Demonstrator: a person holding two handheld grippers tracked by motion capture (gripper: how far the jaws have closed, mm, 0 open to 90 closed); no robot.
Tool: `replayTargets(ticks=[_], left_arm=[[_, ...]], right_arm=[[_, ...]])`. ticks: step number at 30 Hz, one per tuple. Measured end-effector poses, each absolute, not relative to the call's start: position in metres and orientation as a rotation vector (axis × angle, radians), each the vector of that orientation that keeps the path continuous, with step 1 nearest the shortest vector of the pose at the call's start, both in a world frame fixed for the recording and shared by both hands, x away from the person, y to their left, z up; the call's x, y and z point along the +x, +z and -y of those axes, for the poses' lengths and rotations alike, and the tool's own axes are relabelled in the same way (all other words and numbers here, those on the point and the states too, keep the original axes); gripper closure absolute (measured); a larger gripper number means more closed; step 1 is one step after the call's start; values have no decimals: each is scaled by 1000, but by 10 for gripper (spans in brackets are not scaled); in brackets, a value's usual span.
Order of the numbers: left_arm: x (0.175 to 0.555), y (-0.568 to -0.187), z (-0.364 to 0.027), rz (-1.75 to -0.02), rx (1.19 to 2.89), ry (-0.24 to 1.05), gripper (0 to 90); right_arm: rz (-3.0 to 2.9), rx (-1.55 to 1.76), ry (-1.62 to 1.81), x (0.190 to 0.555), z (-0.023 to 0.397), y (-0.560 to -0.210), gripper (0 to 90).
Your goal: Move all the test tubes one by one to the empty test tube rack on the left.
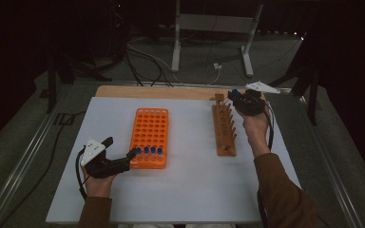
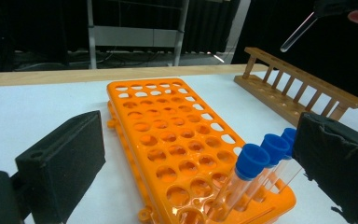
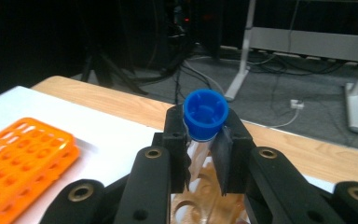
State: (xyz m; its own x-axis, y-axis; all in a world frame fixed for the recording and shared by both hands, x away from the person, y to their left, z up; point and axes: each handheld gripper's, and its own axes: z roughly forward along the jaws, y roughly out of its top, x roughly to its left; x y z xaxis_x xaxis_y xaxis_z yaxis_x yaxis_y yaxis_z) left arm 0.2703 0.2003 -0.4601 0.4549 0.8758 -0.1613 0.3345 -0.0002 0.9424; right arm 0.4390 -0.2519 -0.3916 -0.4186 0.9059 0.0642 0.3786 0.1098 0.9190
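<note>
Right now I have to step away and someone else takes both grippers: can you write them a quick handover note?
Right gripper: shut on a blue-capped tube, held in the air above the far end of the wooden rack.
Left gripper: open, at the near corner of the orange rack, beside the capped tubes.
Done: four tubes stand in the orange rack's near row.
Left: probably to place the held tube.

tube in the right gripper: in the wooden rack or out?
Out. The right gripper is shut on the capped tube, and in the left gripper view its tip hangs in the air above the wooden rack.
</note>
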Motion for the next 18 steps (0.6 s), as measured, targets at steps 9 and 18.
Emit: replayTargets(ticks=[9,18], left_arm=[[273,-451,-192,-1070,1599,634,12],[277,-436,-182,-1028,1635,625,13]], right_arm=[[-1926,1214,1353,424,245,-389,773],[-1992,1140,1368,411,231,-384,773]])
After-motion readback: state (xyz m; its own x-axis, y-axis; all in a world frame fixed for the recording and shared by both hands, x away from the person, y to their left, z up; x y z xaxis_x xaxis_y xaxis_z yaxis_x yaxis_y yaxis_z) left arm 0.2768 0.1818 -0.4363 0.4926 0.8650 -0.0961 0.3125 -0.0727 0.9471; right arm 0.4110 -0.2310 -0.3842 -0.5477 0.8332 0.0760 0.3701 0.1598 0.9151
